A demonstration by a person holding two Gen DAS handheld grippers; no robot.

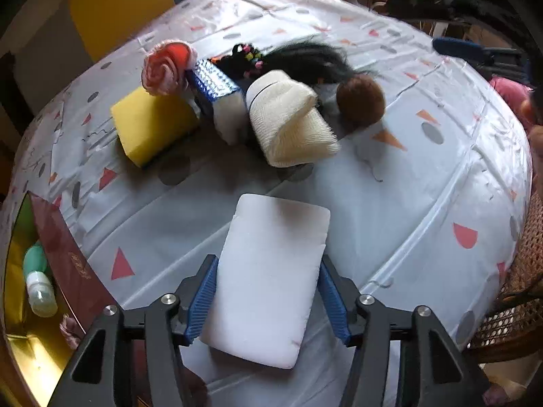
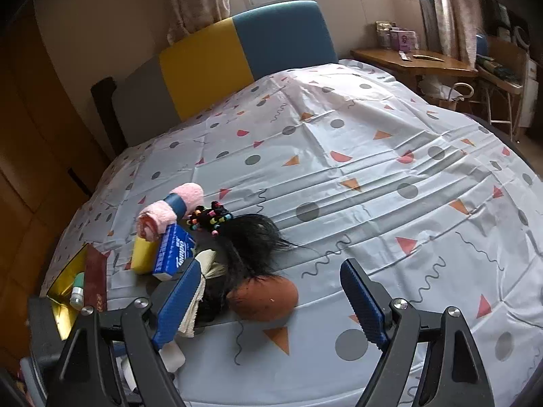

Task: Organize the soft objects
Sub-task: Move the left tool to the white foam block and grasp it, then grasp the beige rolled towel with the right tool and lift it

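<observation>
On the patterned tablecloth [image 1: 390, 203], a white foam block [image 1: 271, 278] lies flat between the blue pads of the left gripper [image 1: 268, 295]; both pads sit against its long sides, so the jaws grip it at a middling width. Beyond it, a cluster of soft things lies together: a yellow sponge [image 1: 152, 129], a rolled pink towel [image 1: 166, 68], a blue tissue pack [image 1: 217, 84], a cream knitted cloth [image 1: 292, 125], a black wig [image 1: 305, 61] with coloured hair ties [image 1: 249, 57], and a brown pad [image 1: 361, 98]. At the table's left edge stands a gold-lined box [image 1: 20, 288] holding a small green bottle [image 1: 37, 281].

From the right wrist view, the right gripper [image 2: 271, 302] hangs above the cloth with its jaws wide and nothing between the pads; the brown pad lies just beyond them, though whether the left pad brushes the cream cloth is hard to tell.
</observation>
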